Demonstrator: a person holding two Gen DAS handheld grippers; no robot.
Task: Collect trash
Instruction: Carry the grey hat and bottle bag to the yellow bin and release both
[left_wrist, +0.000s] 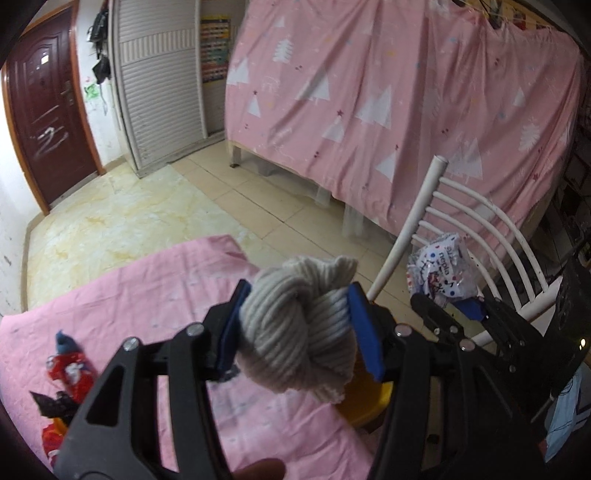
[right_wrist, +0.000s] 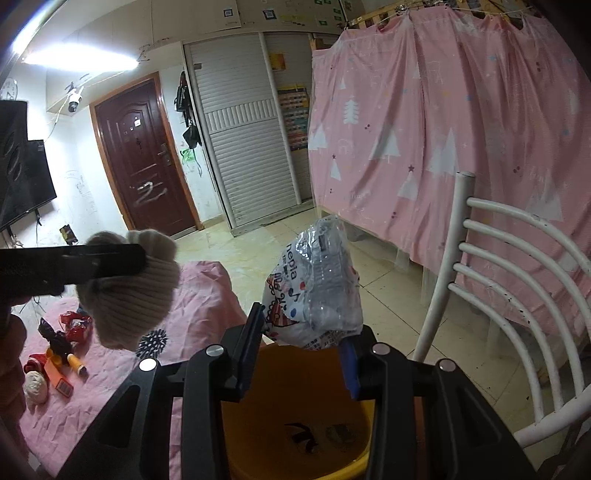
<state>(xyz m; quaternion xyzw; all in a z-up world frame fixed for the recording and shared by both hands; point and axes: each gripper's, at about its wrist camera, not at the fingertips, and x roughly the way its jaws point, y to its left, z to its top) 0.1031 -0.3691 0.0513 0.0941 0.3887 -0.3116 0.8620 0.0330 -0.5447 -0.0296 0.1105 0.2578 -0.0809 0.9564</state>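
My left gripper (left_wrist: 295, 325) is shut on a grey-beige ball of yarn (left_wrist: 299, 332), held above the pink-covered table near its right edge. It also shows in the right wrist view (right_wrist: 129, 291), at the left. My right gripper (right_wrist: 303, 350) is shut on a crumpled white printed plastic wrapper (right_wrist: 317, 291) and holds it over an orange bin (right_wrist: 295, 417) with a few scraps at the bottom. In the left wrist view the wrapper (left_wrist: 443, 269) sits to the right of the yarn, and the bin's rim (left_wrist: 365, 406) shows below my fingers.
Red wrappers and dark scraps (left_wrist: 70, 373) lie on the pink table cloth (left_wrist: 140, 295) at the left, with toys and a small yarn ball (right_wrist: 37, 384). A white metal chair (right_wrist: 517, 295) stands right of the bin. A pink curtain (left_wrist: 388, 92) hangs behind.
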